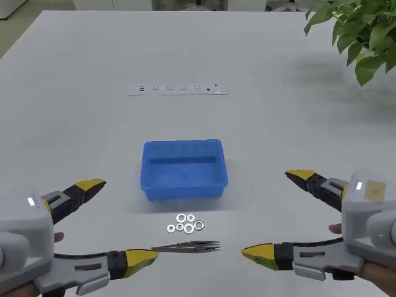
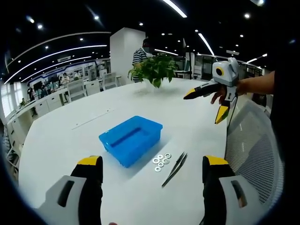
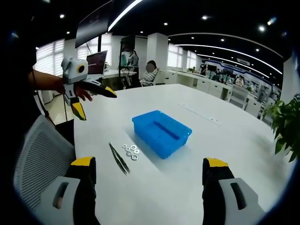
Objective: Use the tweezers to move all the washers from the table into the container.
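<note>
Progress: nothing done yet. The blue container (image 1: 182, 189) looks empty, and the whole cluster of washers (image 1: 185, 224) lies on the tabletop (image 1: 93, 124).
Remaining: pick up the tweezers (image 1: 185, 247), then transfer every washer.
Tweezers position: flat on the tabletop, close to its near edge and just on the near side of the washers, untouched.
Tweezers axis: long axis runs left-right, roughly parallel to the near edge.
Tweezers heading: the arms seem parted at the right end, so the tips are judged to point right; too small to confirm.
Washers position: between the tweezers and the container's near wall.
Left gripper (image 1: 127, 219): jaws wide apart, holding nothing.
Right gripper (image 1: 266, 213): jaws wide apart, holding nothing.
</note>
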### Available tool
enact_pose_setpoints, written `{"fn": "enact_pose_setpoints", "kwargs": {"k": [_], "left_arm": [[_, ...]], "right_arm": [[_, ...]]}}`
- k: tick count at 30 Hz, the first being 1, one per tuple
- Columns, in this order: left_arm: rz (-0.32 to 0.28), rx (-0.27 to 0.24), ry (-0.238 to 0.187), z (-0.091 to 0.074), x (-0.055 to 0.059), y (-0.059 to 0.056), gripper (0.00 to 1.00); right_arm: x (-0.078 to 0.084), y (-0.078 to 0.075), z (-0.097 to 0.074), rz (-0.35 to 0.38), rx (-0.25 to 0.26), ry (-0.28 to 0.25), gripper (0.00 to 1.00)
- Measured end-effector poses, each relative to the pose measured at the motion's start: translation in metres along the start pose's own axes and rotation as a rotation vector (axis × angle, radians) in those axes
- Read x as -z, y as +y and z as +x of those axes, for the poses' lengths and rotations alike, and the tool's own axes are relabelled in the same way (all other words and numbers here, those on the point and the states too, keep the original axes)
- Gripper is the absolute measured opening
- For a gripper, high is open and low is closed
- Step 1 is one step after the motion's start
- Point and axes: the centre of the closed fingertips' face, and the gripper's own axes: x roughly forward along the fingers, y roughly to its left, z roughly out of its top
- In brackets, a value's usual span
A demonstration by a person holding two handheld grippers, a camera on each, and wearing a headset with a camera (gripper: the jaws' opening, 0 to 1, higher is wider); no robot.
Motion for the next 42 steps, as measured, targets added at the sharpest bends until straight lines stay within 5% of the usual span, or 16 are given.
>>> {"fn": "enact_pose_setpoints", "kwargs": {"k": [10, 23, 37, 42], "left_arm": [[0.053, 0.081, 0.030, 0.009, 0.005, -0.011, 0.76], [0.103, 0.174, 0.100, 0.024, 0.026, -0.020, 0.55], [0.171, 0.265, 0.202, 0.041, 0.048, -0.031, 0.32], [0.212, 0.311, 0.270, 0.046, 0.062, -0.031, 0.27]], "right_arm": [[0.001, 0.006, 0.006, -0.034, -0.054, 0.013, 0.84], [0.008, 0.021, 0.024, -0.116, -0.172, 0.056, 0.65], [0.025, 0.040, 0.045, -0.264, -0.341, 0.140, 0.44], [0.031, 0.046, 0.053, -0.295, -0.388, 0.166, 0.39]]}}
